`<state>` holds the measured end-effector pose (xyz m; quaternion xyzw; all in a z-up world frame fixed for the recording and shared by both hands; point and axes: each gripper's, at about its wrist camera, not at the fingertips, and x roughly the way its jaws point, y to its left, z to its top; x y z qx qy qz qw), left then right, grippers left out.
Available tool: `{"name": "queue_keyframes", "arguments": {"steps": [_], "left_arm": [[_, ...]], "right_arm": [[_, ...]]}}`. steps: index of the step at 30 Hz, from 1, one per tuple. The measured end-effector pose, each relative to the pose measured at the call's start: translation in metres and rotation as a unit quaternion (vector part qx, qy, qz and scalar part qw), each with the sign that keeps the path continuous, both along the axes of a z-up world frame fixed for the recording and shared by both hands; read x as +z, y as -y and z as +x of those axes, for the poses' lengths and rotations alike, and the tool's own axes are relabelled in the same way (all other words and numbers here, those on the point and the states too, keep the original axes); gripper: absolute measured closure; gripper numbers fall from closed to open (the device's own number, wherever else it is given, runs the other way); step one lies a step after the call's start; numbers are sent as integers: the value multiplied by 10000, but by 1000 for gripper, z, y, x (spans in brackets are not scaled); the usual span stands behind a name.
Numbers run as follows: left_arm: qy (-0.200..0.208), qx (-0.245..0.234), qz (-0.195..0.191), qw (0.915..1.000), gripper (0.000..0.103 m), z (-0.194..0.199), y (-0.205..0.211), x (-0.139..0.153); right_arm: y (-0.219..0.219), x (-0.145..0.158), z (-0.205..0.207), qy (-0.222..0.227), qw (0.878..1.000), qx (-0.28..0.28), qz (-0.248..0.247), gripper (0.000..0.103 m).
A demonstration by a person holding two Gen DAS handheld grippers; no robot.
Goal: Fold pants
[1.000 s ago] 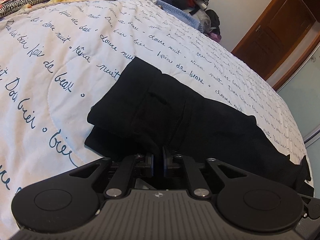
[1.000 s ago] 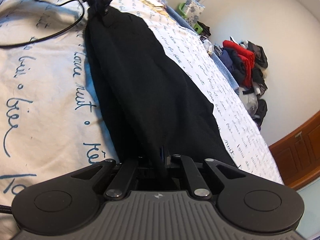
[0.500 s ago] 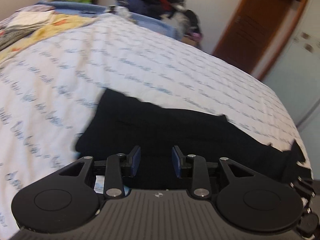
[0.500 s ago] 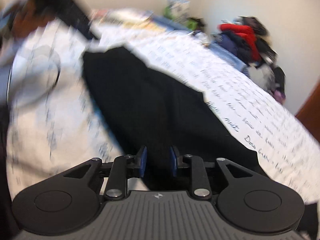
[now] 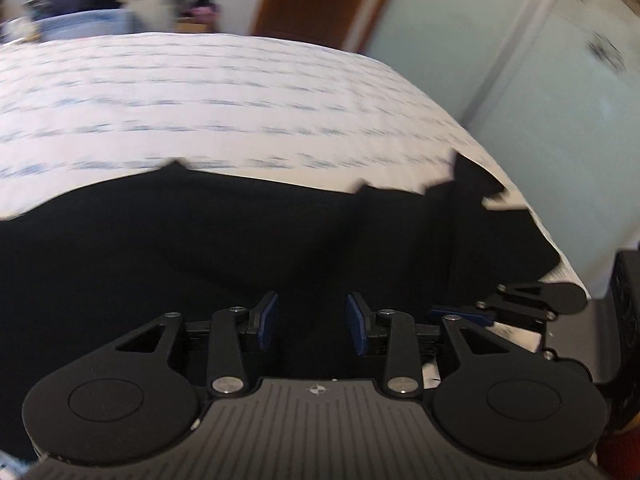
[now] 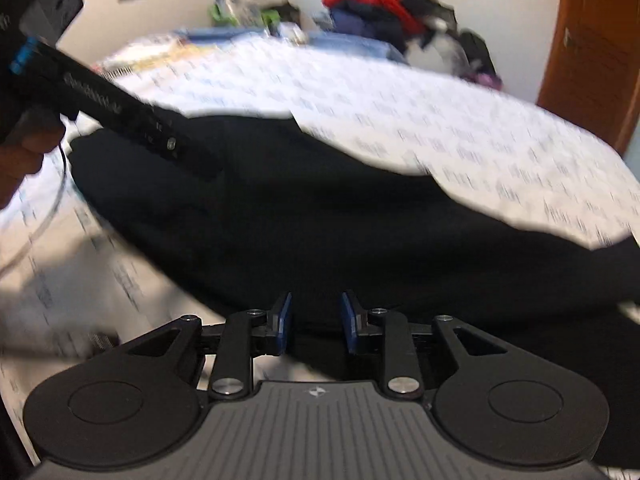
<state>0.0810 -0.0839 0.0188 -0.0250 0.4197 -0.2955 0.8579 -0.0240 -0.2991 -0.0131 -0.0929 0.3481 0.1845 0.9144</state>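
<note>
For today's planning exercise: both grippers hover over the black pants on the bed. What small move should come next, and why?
Probably lower the right gripper and shut it on the near edge of the pants. Both sets of jaws stand open and empty, the left gripper too, and the pants lie long across the bedspread, so another fold seems due.

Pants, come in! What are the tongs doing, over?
Left tongs open, holding nothing. Right tongs open, holding nothing. Black pants lie long on the bed cover. Nothing on top of them.
</note>
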Motion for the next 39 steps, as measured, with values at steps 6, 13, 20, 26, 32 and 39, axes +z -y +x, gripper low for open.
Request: {"name": "queue_keyframes", "arguments": {"steps": [6, 13, 20, 26, 32, 39], "left_arm": [[10, -808, -148, 9966, 50, 3, 51, -11], [-5, -1360, -162, 9906, 46, 4, 97, -24], [317, -1431, 122, 9891, 47, -4, 125, -40], [735, -1416, 384, 9864, 50, -14, 136, -46], [998, -1476, 569, 9824, 56, -19, 146, -50], [1041, -1348, 609, 9835, 78, -19, 149, -49]], "right_arm": [[62, 12, -19, 465, 9895, -1352, 185, 72], [138, -7, -20, 434, 9449, -3237, 240, 62], [164, 24, 51, 966, 9287, -3533, 586, 62], [190, 11, 152, 365, 8950, -4439, 234, 61], [191, -3, 191, 21, 8729, -4873, 232, 24], [198, -8, 185, 128, 8887, -4582, 111, 81]]}}
